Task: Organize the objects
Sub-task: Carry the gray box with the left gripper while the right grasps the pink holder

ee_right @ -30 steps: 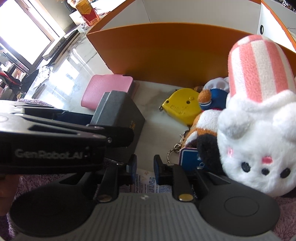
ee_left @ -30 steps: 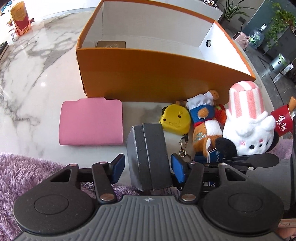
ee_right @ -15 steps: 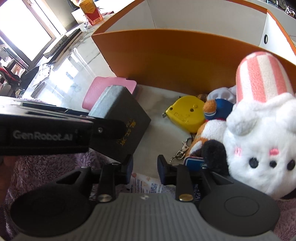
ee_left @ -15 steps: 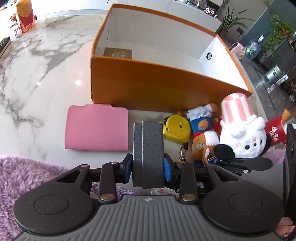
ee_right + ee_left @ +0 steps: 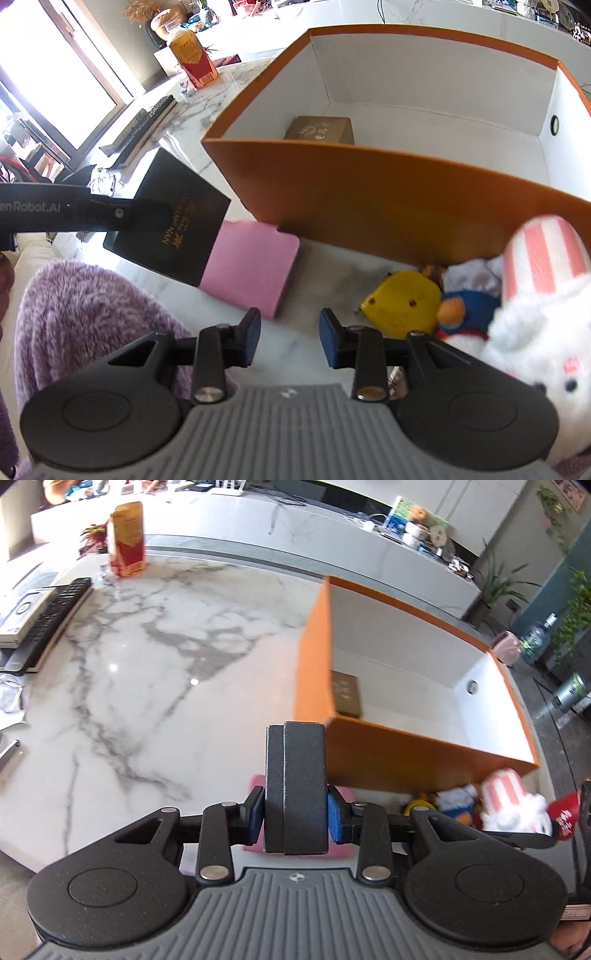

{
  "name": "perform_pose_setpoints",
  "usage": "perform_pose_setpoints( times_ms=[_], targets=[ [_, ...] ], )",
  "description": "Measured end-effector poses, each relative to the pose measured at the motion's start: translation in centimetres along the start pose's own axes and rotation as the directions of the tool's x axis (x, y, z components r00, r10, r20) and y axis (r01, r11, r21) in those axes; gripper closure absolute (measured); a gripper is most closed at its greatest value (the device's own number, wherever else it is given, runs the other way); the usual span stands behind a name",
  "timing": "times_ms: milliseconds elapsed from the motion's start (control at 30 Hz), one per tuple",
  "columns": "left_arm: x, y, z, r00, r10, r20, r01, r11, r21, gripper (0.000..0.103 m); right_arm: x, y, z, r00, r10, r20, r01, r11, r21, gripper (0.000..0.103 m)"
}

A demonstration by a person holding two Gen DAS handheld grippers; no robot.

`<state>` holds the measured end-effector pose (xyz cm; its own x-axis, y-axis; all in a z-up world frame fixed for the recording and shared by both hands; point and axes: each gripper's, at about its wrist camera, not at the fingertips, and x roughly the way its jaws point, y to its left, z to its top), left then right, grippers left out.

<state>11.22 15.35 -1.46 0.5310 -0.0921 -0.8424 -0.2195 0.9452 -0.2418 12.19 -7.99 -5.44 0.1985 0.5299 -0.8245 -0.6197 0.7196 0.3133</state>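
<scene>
Left gripper clamps a textured black rectangular box in the air beside the orange cardboard box. Right gripper, jaws apart and empty, hovers above marble tabletop, near a smooth pink wallet.

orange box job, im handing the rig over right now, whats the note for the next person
Left gripper: shut on the black box, held in the air short of the orange box.
Right gripper: open, empty, above the table.
Done: a brown box lies inside the orange box.
Left: drop the black box in, then the pink wallet, yellow tape measure, small plush doll and white plush, all on the table in front of it.
</scene>
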Motion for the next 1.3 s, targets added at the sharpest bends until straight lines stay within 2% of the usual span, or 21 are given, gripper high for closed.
perform_pose_setpoints(
  times_ms=[167,233,267,467,500,600,733,967,1167,1300],
  targets=[
    [1.1,1.8,0.5,0.996,0.084,-0.008,-0.084,0.996,0.001,0.064,1.7,0.3,1.5,0.999,0.031,-0.012,-0.031,0.999,0.031,0.055],
    [1.6,2.4,0.5,0.995,0.097,-0.023,-0.097,0.995,-0.004,0.064,2.6,0.4,2.1,0.999,0.037,-0.017,-0.036,0.998,0.050,0.044],
    [1.9,2.6,0.5,0.995,0.100,-0.030,-0.100,0.995,-0.005,0.064,3.0,0.4,2.3,0.999,0.038,-0.019,-0.037,0.997,0.063,0.042],
    [3.0,2.8,0.3,0.993,0.103,-0.061,-0.103,0.995,0.006,0.064,4.8,0.3,3.0,0.998,0.057,-0.034,-0.053,0.993,0.103,0.043],
    [3.1,2.7,0.2,0.993,0.103,-0.065,-0.103,0.995,0.009,0.064,5.1,0.3,3.1,0.997,0.061,-0.040,-0.056,0.993,0.107,0.045],
    [3.5,2.8,0.0,0.992,0.090,-0.085,-0.089,0.996,0.006,0.064,5.8,0.3,3.0,0.996,0.067,-0.060,-0.059,0.991,0.117,0.061],
    [3.7,2.7,-0.6,0.991,0.092,-0.095,-0.091,0.996,0.008,0.064,5.4,0.6,2.7,0.999,0.016,-0.045,-0.011,0.995,0.094,0.085],
    [3.7,1.3,-1.2,0.990,0.097,-0.099,-0.094,0.995,0.033,0.064,1.6,1.0,2.6,1.000,0.016,0.016,-0.017,0.996,0.083,0.098],
    [3.7,0.0,-2.2,0.993,0.032,-0.114,-0.028,0.999,0.030,0.064,-2.0,2.5,2.6,0.995,0.055,0.087,-0.059,0.997,0.051,0.103],
    [3.8,0.7,-2.7,0.989,-0.062,-0.135,0.056,0.997,-0.052,0.064,-2.2,4.4,2.9,0.990,0.120,0.076,-0.121,0.992,0.017,0.103]
  ],
)
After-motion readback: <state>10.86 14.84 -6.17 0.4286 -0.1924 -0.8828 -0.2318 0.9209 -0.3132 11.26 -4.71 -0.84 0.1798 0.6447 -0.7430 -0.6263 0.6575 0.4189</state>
